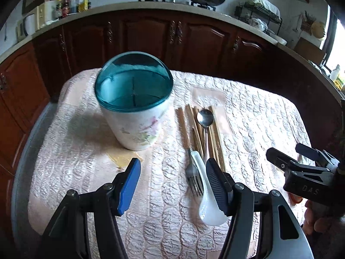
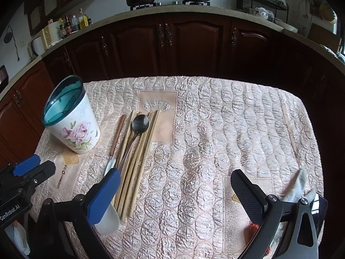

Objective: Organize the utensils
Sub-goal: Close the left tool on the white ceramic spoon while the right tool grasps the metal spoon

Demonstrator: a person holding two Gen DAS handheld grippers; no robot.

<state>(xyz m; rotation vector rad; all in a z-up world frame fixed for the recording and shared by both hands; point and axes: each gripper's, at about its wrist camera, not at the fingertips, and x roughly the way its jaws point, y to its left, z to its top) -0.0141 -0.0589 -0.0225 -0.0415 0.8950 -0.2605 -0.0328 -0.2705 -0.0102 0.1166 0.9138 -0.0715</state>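
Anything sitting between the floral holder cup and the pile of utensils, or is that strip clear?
Bare cloth only. In the right wrist view, nothing lies between the holder cup and the nearest chopstick of the utensil pile; the left wrist view shows the same gap of quilted tablecloth.

Both views are fisheye, mounted behind the fingers of their grippers and angled down and forward across a quilted tablecloth point(image 1: 163, 194) toward dark wooden cabinets point(image 2: 194, 41). The left wrist view sits low and close: the floral utensil holder point(image 1: 133, 101) fills its centre. The right wrist view sits higher and further right, placing the holder point(image 2: 71, 116) at its left. Both views share the holder, the chopsticks point(image 1: 213, 133) point(image 2: 138, 151), the cabinets and the countertop point(image 2: 183, 7). Each view catches the other gripper at its edge: right gripper point(image 1: 286, 151), left gripper point(image 2: 41, 164).
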